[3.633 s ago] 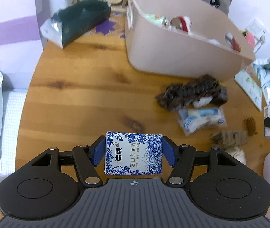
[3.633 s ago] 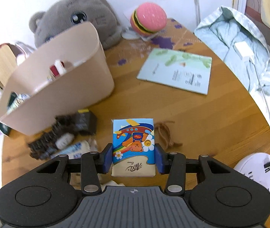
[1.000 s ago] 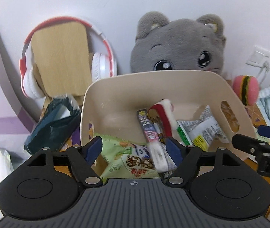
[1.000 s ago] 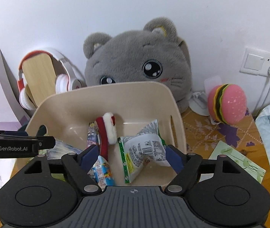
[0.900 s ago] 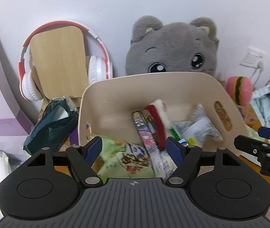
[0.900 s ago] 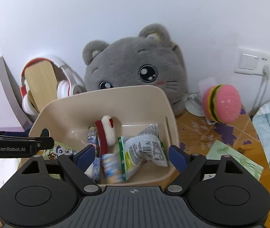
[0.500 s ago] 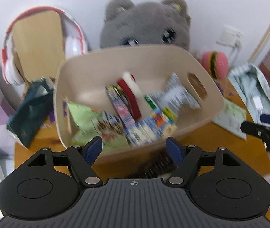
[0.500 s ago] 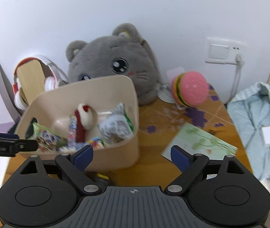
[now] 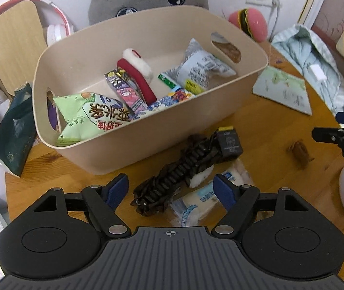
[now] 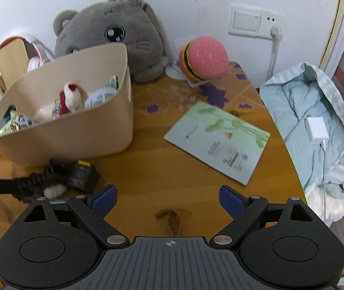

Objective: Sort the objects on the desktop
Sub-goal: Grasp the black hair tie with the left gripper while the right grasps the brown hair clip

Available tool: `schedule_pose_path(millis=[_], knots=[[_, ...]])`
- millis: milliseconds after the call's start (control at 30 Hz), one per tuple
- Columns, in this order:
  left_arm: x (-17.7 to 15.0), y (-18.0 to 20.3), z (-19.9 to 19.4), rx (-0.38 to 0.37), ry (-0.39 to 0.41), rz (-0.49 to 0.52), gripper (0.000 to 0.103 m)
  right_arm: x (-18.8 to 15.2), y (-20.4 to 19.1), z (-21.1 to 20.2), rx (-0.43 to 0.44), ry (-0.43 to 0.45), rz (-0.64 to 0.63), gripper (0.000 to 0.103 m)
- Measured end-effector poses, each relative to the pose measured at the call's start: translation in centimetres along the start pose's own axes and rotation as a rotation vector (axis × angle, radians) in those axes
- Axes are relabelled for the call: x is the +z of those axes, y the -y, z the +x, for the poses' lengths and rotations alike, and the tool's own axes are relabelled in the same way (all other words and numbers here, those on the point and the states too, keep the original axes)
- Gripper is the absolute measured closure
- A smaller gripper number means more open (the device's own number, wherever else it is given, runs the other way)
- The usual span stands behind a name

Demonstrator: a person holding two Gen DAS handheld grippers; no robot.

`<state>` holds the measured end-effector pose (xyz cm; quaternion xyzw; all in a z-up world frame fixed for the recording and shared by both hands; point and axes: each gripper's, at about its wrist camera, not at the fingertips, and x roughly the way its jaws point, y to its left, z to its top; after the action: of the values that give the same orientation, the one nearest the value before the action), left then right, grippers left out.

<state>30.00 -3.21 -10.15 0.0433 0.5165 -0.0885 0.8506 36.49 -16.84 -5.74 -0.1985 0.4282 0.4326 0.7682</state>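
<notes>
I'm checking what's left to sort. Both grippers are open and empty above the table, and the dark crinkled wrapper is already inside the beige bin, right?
Not quite. The dark crinkled wrapper lies on the table in front of the beige bin, as the left wrist view shows. The left gripper and right gripper are indeed open and empty.

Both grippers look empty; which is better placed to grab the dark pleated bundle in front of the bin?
Left. The open left gripper points at the dark pleated bundle; the open right gripper faces a brown scrap.
</notes>
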Motion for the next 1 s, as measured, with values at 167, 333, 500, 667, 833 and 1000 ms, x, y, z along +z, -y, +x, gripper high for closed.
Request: schedule_pose_path(millis=[167,333,500,667,833,1000], knots=[[0.2,-0.3,2.1,0.026,-0.033,0.013,0.025,-0.7,0.1,1.3,-0.020,-0.040,-0.043,0.008],[0.4,-0.8,4.2,0.031,-0.068,-0.003,0.025,-1.2,0.0,2.8,-0.031,-0.084,-0.078,0.008],[0.4,-0.9,5.9,0.011,-0.099,-0.001,0.025,-1.9,-0.2,4.0,-0.032,-0.117,-0.117,0.012],[0.5,-0.9,7.1,-0.021,-0.124,0.012,0.025,-2.3,-0.3,5.1,-0.037,-0.147,-0.134,0.019],[0.7,-1.0,8.4,-0.045,-0.142,-0.002,0.023,-2.2,-0.3,5.8,-0.040,-0.159,-0.151,0.030],[0.7,-0.1,8.6,-0.031,-0.112,0.060,0.023,-2.3,-0.5,6.6,-0.023,-0.191,-0.173,0.050]])
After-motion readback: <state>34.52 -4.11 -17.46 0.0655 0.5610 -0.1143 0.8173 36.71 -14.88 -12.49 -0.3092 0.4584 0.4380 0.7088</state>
